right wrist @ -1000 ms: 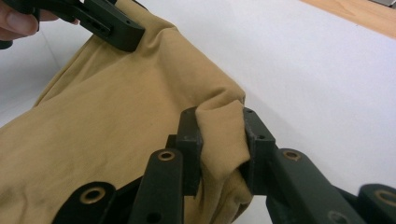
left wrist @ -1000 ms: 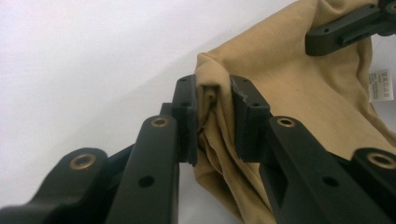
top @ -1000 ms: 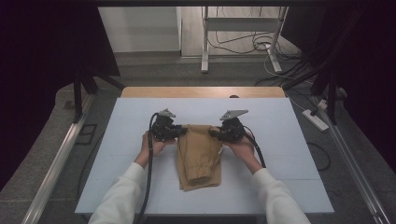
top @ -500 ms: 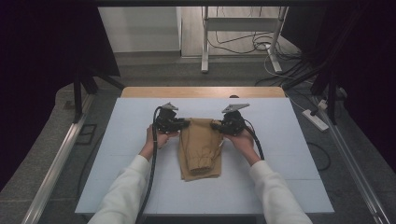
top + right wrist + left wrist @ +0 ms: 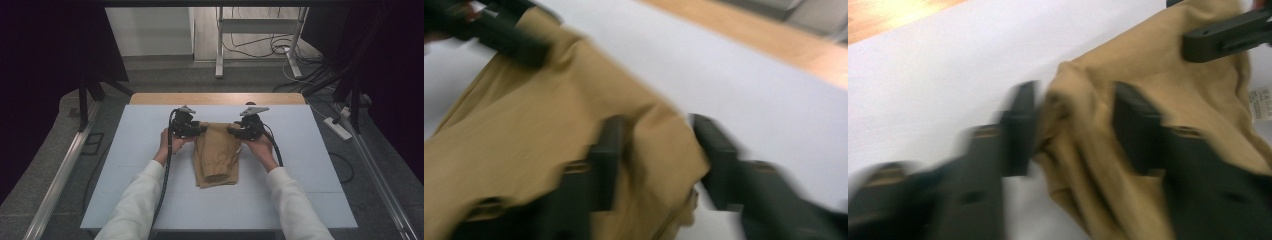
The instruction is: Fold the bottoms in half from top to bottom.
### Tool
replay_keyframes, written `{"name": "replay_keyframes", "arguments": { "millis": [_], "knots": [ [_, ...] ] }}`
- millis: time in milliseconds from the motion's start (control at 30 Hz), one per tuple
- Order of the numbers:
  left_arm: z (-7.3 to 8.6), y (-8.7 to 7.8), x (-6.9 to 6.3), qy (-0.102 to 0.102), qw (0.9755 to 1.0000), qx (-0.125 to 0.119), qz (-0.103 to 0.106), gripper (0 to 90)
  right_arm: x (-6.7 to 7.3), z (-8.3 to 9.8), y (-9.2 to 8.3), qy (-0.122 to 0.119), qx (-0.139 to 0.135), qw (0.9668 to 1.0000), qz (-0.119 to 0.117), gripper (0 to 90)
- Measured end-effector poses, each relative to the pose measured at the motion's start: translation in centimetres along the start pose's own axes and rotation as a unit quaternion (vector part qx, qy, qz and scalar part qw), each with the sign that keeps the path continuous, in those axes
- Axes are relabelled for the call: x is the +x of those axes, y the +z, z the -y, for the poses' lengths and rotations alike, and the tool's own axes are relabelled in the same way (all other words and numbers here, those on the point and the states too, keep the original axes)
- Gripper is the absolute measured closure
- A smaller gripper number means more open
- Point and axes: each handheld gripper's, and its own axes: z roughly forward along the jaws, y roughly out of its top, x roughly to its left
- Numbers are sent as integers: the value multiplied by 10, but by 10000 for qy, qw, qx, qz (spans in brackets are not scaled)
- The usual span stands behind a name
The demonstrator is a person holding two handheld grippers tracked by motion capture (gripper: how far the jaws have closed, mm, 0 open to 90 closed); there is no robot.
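Table w/ a pale blue-white top; a bare wood strip runs along its far edge. 1 thing lies directly on it: tan folded trousers, approx. centre, long side running near-to-far, far end bunched up, near end flat. Rest of the surface around them is plain white.

Tan folded cotton trousers between both claws, plain, no pattern; white label near its edge. Left black plastic gripper, right black plastic gripper. Pale blue-white flat table mat under claws; light wood tabletop strip beyond. White sleeves behind claws.
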Motion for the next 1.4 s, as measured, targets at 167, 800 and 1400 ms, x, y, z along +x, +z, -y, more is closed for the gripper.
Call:
{"name": "replay_keyframes", "arguments": {
  "millis": [167, 800, 1400],
  "knots": [
    [0, -11, -3, 93, 9999, -74, 32, 361, -2, -3, -7, 118, -103, 9998, -125, 371],
    [10, -28, -13, 307, 9993, 99, 193, 342, 16, 4, -27, -199, 210, 9968, -739, 369],
    [55, -70, -29, 265, 9994, 78, 230, 330, 33, 20, -57, -338, 403, 9953, -807, 369]
  ]
}}
